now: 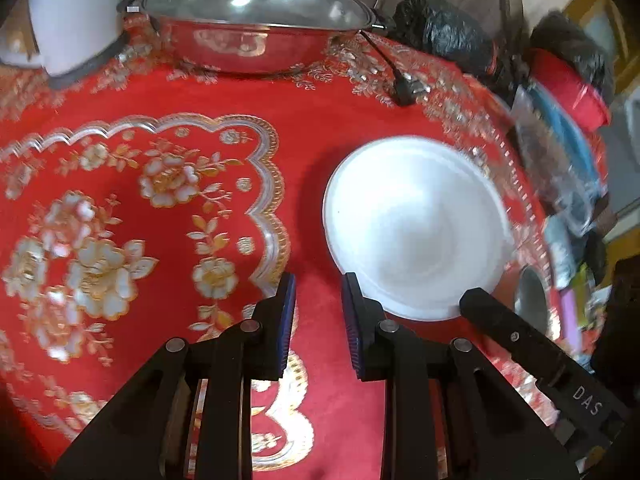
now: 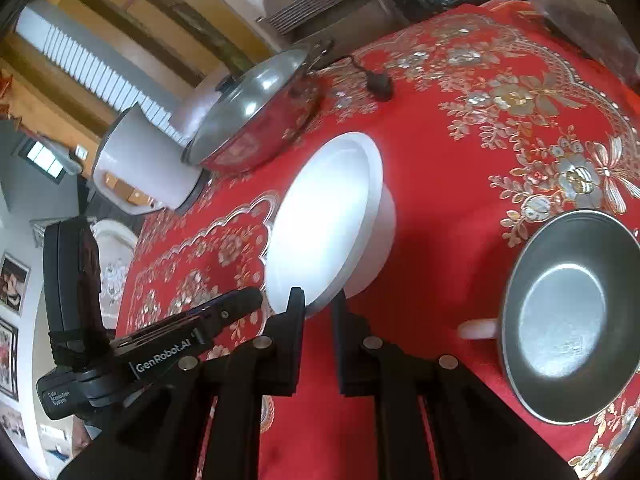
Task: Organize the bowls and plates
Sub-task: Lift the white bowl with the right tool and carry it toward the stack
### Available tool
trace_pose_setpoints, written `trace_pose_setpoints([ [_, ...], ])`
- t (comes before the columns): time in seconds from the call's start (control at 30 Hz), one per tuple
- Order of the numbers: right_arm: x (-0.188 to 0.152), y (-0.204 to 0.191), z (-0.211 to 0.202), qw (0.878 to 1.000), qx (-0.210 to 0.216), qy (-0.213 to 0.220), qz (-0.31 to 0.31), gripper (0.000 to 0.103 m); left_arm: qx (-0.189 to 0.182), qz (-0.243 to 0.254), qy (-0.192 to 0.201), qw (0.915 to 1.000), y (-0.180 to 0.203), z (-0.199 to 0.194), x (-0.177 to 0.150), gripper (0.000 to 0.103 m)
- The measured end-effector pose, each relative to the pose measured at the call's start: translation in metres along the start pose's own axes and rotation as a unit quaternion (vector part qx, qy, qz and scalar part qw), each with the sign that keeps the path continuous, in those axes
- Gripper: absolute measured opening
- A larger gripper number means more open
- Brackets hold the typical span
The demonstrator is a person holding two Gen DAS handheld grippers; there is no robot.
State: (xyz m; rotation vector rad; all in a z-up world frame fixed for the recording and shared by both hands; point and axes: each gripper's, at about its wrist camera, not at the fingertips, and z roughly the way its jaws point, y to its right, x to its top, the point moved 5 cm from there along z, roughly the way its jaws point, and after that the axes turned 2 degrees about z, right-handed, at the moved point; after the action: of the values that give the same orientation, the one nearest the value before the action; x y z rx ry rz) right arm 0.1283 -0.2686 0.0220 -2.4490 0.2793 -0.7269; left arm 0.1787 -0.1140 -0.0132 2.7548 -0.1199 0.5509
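A white bowl [image 1: 416, 224] with a wide rim stands on the red flowered tablecloth [image 1: 304, 128], to the right of my left gripper. In the right wrist view my right gripper [image 2: 318, 300] is shut on the near rim of the white bowl [image 2: 324, 216]. One of its fingers [image 1: 492, 316] shows at the bowl's lower right edge in the left wrist view. I cannot tell whether the bowl is off the cloth. My left gripper [image 1: 318, 284] hovers beside the bowl, pads almost together with nothing between them. A steel bowl [image 2: 568, 320] sits empty to the right.
A steel wok with a glass lid [image 1: 256, 16] and a white cooker [image 1: 76, 12] stand at the back. Beside the wok lies its black plug [image 1: 404, 92]. A black bag [image 1: 444, 28] and packets crowd the table's right edge. The left gripper [image 2: 240, 300] reaches in beside the bowl.
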Motion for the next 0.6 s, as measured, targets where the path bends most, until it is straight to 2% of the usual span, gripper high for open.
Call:
trace_pose_setpoints([
  [0.07,0.005,0.003,-0.002,1.000,-0.007,0.005,0.006,0.015,-0.016,-0.010,-0.003,0.9998,0.001,0.003,0.006,0.023],
  [0.2,0.019,0.010,-0.003,1.000,-0.022,0.006,0.013,0.016,-0.018,-0.006,0.016,0.9997,0.010,0.000,0.021,0.023],
  [0.3,0.029,0.015,-0.001,0.999,-0.028,0.004,0.019,0.016,-0.025,-0.006,0.015,0.9996,0.019,0.001,0.035,0.023],
  [0.4,0.034,0.021,0.002,0.999,-0.030,-0.006,0.029,0.026,-0.025,-0.007,0.019,0.9995,0.022,0.007,0.048,0.023],
  [0.47,0.036,0.027,0.006,0.999,-0.029,-0.017,0.039,0.035,-0.023,-0.011,0.019,0.9995,0.022,0.012,0.058,0.030],
  [0.5,0.037,0.030,0.007,0.998,-0.030,-0.020,0.045,0.041,-0.023,-0.012,0.018,0.9995,0.023,0.015,0.062,0.043],
  [0.53,0.037,0.032,0.008,0.998,-0.031,-0.021,0.046,0.041,-0.022,-0.011,0.016,0.9996,0.024,0.018,0.066,0.052],
  [0.6,0.041,0.035,0.011,0.998,-0.042,-0.024,0.044,0.042,-0.020,-0.006,0.012,0.9997,0.025,0.025,0.069,0.052],
])
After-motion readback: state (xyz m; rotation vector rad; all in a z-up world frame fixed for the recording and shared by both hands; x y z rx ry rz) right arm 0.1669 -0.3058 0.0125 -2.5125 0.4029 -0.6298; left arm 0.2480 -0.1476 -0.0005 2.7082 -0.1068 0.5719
